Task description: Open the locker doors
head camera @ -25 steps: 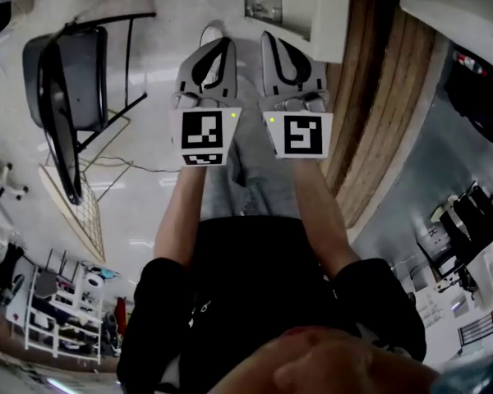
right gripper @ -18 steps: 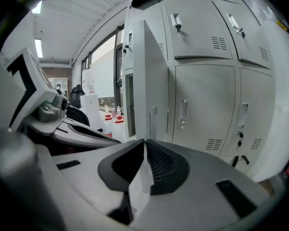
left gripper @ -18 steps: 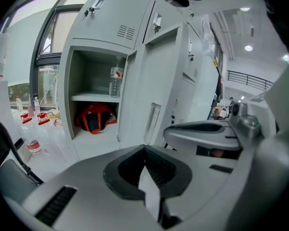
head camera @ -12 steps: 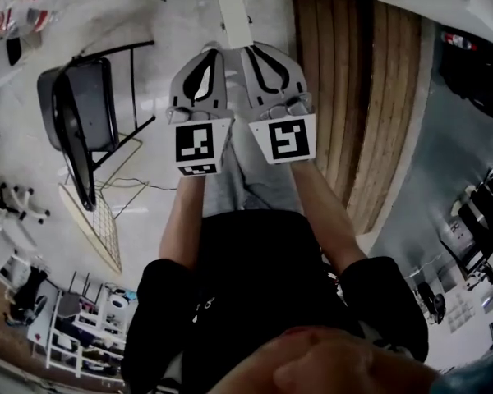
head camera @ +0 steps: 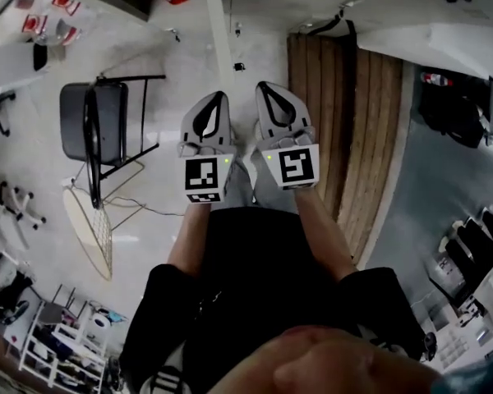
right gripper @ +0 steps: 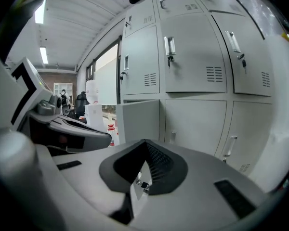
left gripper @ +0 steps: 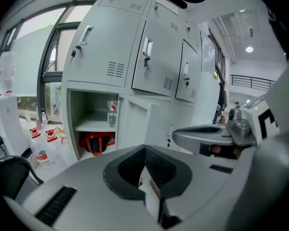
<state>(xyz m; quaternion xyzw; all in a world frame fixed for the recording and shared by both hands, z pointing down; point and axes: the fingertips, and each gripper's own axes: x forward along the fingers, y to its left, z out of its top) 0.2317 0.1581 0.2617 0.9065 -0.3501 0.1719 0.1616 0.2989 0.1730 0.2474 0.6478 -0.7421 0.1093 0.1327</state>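
Both claws are held up side by side in front of a bank of grey lockers (left gripper: pixel 135 57), and nothing is touched by either.

The left claw (left gripper: pixel 145 150) is pressed together, tips meeting, with nothing pinched. In the head view the left claw (head camera: pixel 217 98) is seen just beside the right claw (head camera: pixel 267 89), each with its marker cube facing the camera.

The right claw (right gripper: pixel 145 142) is pressed together too, and it is empty. The lockers are seen near, straight ahead of it, but apart from the tips.

In the left gripper view the upper row of doors (left gripper: pixel 106 47) is shut, with handles and keys showing. Below them one compartment (left gripper: pixel 84 105) is open at lower left. A water bottle (left gripper: pixel 112 115) is stood upright on its shelf, and a red and black item (left gripper: pixel 97 142) is laid underneath.

In the right gripper view that compartment's door (right gripper: pixel 137 121) is swung out toward the camera. The lower doors (right gripper: pixel 197 124) to its right are shut.

Loose bottles (left gripper: pixel 41 153) with red labels are seen on the floor by the window (left gripper: pixel 33 71). A black chair (head camera: pixel 94 125) is stood on the floor to the person's left, and a strip of wooden flooring (head camera: pixel 345 121) is seen to the right.
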